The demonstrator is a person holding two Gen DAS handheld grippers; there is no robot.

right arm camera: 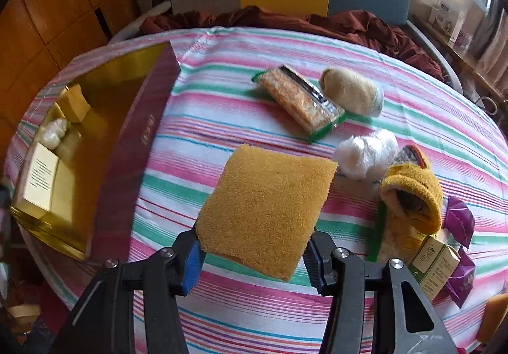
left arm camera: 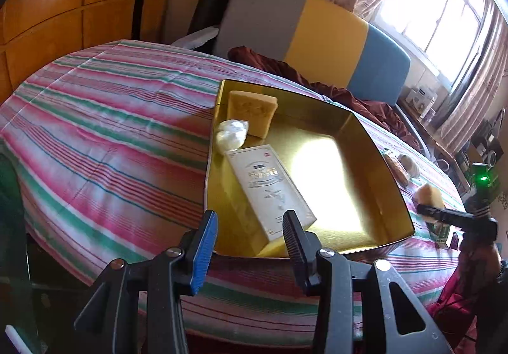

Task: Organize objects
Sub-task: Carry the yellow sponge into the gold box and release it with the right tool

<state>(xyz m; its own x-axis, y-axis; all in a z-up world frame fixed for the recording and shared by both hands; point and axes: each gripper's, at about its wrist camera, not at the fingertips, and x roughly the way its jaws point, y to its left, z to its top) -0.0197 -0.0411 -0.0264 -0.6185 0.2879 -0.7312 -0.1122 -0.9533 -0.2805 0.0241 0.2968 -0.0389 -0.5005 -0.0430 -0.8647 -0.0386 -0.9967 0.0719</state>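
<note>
A yellow sponge [right arm camera: 266, 214] is clamped between the fingers of the right gripper [right arm camera: 254, 254] and is held clear above the striped bed cover [right arm camera: 222, 99], so the step in hand is judged to be the carrying of this piece to the gold-lined box [right arm camera: 104, 119]. The fingers are closed only as far as the sponge's width allows, pressing on its near edges. The sponge is seen as a flat slab, broad face up. Its long axis runs away from the gripper and leans slightly to the right, and its far edge is tilted toward the crumpled plastic bag [right arm camera: 368, 153].

The next move is judged to call for a swing to the left over the box wall, then a lowering onto the bare floor of the box [left arm camera: 330, 182], beside the white carton [left arm camera: 270, 192], the small white bundle [left arm camera: 231, 134] and the sponge block [left arm camera: 250, 109] already lying there.

The left gripper [left arm camera: 250, 246] is held partly open with nothing between its fingers, over the near rim of the box.
</note>
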